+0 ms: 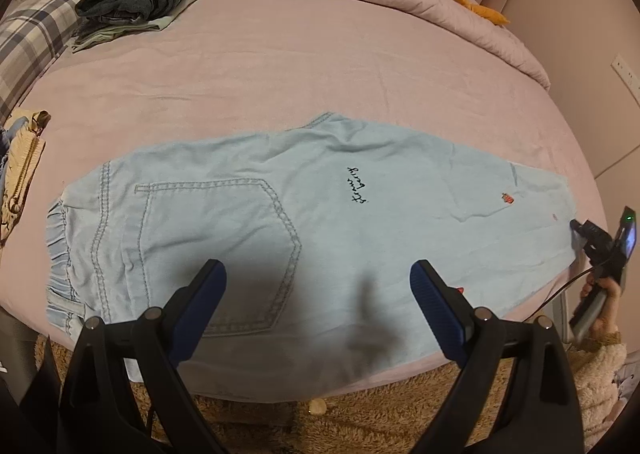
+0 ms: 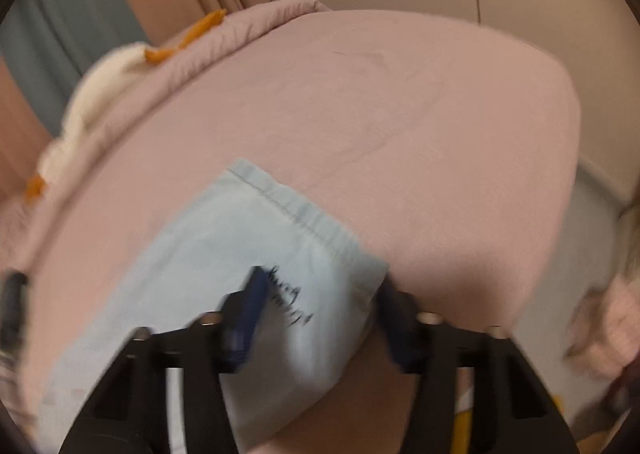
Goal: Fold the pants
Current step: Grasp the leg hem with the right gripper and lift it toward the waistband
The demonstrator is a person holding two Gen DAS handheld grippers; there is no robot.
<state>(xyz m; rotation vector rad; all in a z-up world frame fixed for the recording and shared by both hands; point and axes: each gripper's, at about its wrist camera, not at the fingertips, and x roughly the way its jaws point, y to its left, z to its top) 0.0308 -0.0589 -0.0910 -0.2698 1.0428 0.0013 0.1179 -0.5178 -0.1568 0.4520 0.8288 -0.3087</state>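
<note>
Lt-blue pants (image 1: 280, 222) flat on pink bed (image 1: 320, 66), L tool (image 1: 318, 286) agape.

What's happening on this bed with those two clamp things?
A person is folding light blue pants spread flat on a pink bed, using a handheld gripper in each hand. The left gripper hovers wide open above the back pocket area. The right gripper straddles the hem end of the leg, its jaws apart and not visibly pinching the cloth.
</note>
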